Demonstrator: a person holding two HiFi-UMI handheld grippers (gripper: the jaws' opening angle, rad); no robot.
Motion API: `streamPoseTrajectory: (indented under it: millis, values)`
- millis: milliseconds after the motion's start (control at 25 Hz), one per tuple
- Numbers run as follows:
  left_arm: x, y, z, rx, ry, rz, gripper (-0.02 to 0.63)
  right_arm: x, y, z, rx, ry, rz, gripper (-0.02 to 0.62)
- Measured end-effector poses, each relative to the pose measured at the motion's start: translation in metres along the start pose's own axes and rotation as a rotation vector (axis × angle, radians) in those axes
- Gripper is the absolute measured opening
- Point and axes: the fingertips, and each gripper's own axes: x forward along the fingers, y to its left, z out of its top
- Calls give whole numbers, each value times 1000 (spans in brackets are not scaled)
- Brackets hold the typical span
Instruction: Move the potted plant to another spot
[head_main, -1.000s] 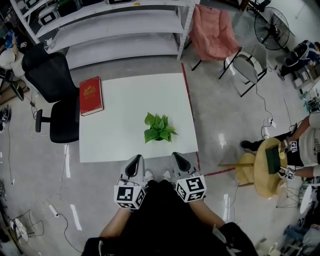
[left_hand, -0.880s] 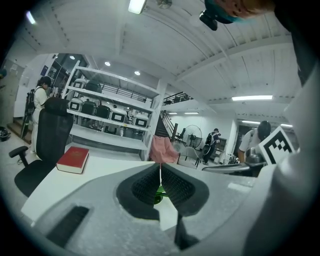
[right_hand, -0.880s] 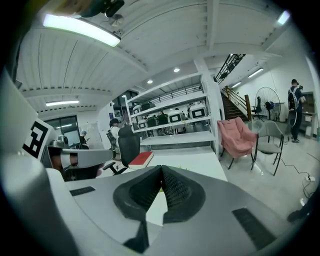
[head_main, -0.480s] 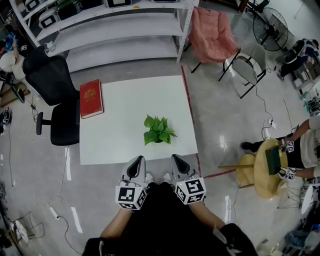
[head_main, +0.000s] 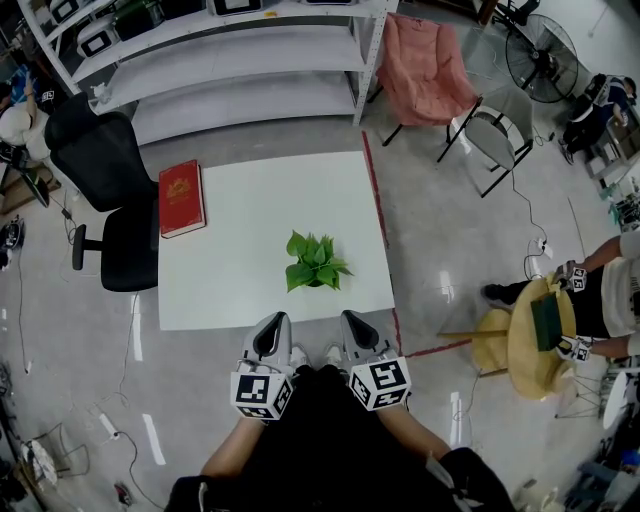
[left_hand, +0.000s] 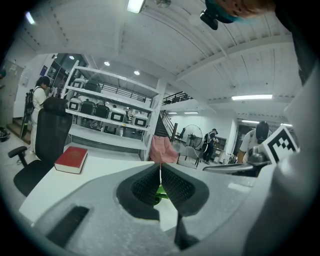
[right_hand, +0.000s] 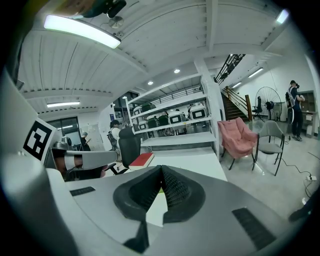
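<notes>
- Right now I see the potted plant (head_main: 316, 262) standing upright on the white table (head_main: 260, 215), in the half of the table nearest me and toward its right edge.
- My left gripper (head_main: 273, 325) hangs just off the table's near edge, not over the top. In the left gripper view its jaws are pressed together at the tips with nothing between them, and a sliver of green leaf shows through the gap below the pads.
- My right gripper (head_main: 352, 322) sits beside it, also just off the table's near edge, close to the near right corner. Its jaws are likewise closed on nothing.
- Both grippers are apart from the plant, with a strip of bare table top between.
- A red book (head_main: 181, 194) lies flat along the table's left edge, toward the far end.
- A black office chair (head_main: 105, 190) stands against the table's left side.
- A red tape line (head_main: 364, 138) runs on the floor along the table's right edge.
- Beyond the table's far edge stand grey shelves (head_main: 240, 60), and past its far right corner a pink chair (head_main: 425, 65).
</notes>
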Motion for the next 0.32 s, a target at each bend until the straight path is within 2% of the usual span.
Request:
streamPoseTrajectory:
  millis: [320]
  values:
    - [2,-1,-1,-5,6,0,21,2,-3,1,-2,2,-5,11]
